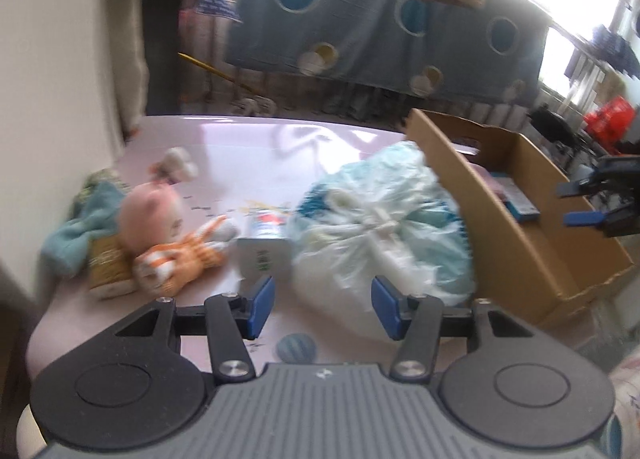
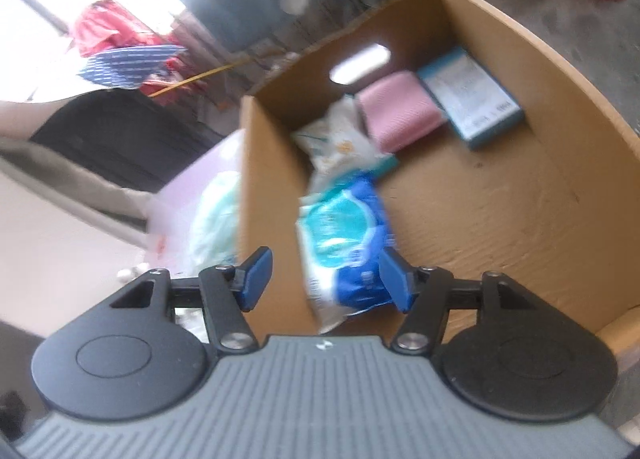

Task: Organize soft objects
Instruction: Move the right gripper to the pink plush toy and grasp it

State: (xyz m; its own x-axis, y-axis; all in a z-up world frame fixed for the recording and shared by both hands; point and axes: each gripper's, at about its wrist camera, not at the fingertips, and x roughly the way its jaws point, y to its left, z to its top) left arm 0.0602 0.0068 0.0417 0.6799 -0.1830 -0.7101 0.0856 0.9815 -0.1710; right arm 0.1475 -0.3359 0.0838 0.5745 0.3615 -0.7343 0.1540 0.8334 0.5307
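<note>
Both tongs stand apart with nothing clamped. Between the blue pads of the left tongs (image 1: pixel 323 305) lies only bare pink tabletop (image 1: pixel 240 151); just ahead of them, a little to the right, sits a knotted plastic bag (image 1: pixel 384 219) of pale blue-green stuff, touching the wall of the cardboard box (image 1: pixel 532 251) on its right. Ahead and slightly left stands a small white carton (image 1: pixel 264 255). Further left lie an orange-and-white plush toy (image 1: pixel 180 259), a pink soft doll (image 1: pixel 150 213) leaning on it, a yellowish packet (image 1: pixel 106 267) and a teal cloth (image 1: pixel 76 231). Beyond those, a small white-and-pink item (image 1: pixel 178 167) is too blurred to name.

The right tongs (image 2: pixel 326 279) hover over the near edge of the box, one pad outside the wall and one inside. A blue-and-white soft pack (image 2: pixel 344 243) lies just ahead of them inside the box, against that wall; the pads do not seem to press on it, so it looks set down. Further in lie a white pack (image 2: pixel 340 135), a pink pad (image 2: pixel 400 111) and a teal-edged box (image 2: pixel 472 99) at the far side.

Judging by this, the sorting is partly done: four items are boxed, while the bag, the toys, the cloth and the packets remain on the tabletop, the bag being nearest to the left tongs.
</note>
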